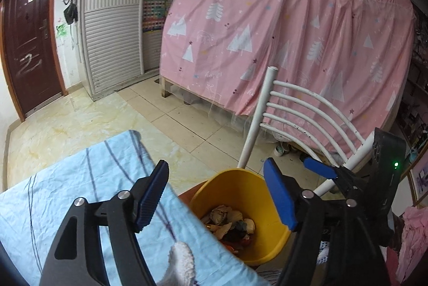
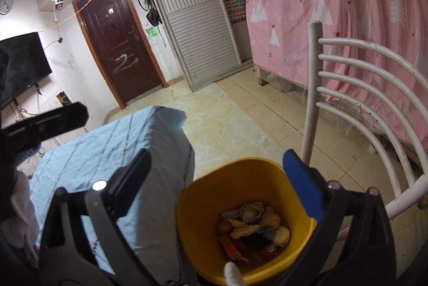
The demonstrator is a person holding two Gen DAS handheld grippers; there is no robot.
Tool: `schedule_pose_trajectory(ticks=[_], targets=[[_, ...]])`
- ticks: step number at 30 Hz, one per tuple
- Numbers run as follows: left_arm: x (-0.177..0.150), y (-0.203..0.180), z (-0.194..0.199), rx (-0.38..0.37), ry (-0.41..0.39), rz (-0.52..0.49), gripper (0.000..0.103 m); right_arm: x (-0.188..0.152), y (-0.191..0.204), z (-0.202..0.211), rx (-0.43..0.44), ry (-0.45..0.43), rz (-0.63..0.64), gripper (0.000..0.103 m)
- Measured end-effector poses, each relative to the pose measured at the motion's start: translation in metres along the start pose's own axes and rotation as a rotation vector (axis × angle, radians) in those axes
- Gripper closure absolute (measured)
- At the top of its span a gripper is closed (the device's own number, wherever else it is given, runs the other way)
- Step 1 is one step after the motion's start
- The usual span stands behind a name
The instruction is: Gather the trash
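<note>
Both hand-held grippers — left and right — hang with jaws wide and empty over the yellow bin, which holds the trash just right of the blue-clothed counter.

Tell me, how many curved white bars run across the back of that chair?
5. The bars sit stacked between the chair's two posts: top bar, second, third, fourth, and lowest. Their far ends run out of view.
</note>
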State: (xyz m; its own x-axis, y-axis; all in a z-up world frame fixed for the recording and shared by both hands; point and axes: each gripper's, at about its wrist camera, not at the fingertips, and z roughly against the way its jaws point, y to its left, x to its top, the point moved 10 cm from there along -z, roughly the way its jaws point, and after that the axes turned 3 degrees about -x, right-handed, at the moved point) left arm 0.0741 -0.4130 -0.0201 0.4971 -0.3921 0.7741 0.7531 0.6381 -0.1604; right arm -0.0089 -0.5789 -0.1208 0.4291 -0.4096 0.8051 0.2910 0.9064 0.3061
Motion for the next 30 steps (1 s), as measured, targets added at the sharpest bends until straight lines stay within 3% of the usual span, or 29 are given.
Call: schedule_pose_trajectory(ticks=[9, 19, 30], targets=[[-0.011, 0.050, 0.042, 0.080, -0.064, 0.050, 0.028, 0.009, 0.046, 0.006, 0.035, -0.025, 0.058, 0.006], [-0.036, 0.133, 0.106, 0.263, -0.143, 0.129, 0.023, -0.005, 0.134, 0.009, 0.110, -0.022, 0.170, 0.006], [-0.071, 0.195, 0.174, 0.445, -0.176, 0.174, 0.022, -0.023, 0.206, 0.021, 0.159, -0.033, 0.265, 0.006]])
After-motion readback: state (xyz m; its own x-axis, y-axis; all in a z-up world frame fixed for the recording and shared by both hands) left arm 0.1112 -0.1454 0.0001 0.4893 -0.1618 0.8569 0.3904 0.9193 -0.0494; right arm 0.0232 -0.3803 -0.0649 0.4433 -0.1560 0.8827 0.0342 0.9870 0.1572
